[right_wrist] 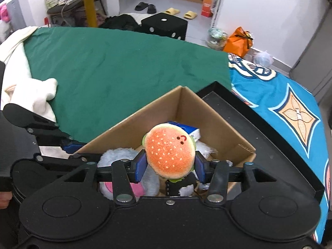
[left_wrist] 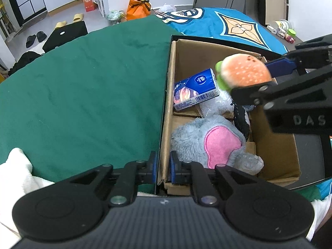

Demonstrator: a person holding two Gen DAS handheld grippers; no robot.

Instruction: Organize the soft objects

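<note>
Right gripper [right_wrist: 170,169]: its two blue-padded fingers [right_wrist: 139,167] are spread about as wide as the plush burger [right_wrist: 170,152] and press on both of its sides, holding it up over the open cardboard box [right_wrist: 215,122].
Plush burger: orange bun with pale specks and a small face, green edge showing below; in the left wrist view it [left_wrist: 244,73] hangs above the box's far right part, clear of the things inside.
Left gripper [left_wrist: 162,167]: fingers [left_wrist: 153,167] drawn to a narrow gap, one on each side of the box's near left wall [left_wrist: 164,137], clamped on the cardboard.
Cardboard box: sits in a black tray [right_wrist: 267,137] on the table, between the green cloth [left_wrist: 83,87] and the blue patterned cloth [left_wrist: 234,25].
Inside the box: a blue tissue pack [left_wrist: 195,92] leaning toward the left wall, a grey plush with a pink patch [left_wrist: 209,143] at the near end, a black-and-white soft toy [left_wrist: 241,121] to its right, and some white fluffy stuff [left_wrist: 220,103] between them.
White towel [right_wrist: 35,95]: bunched on the green cloth's edge, well apart from the box.
</note>
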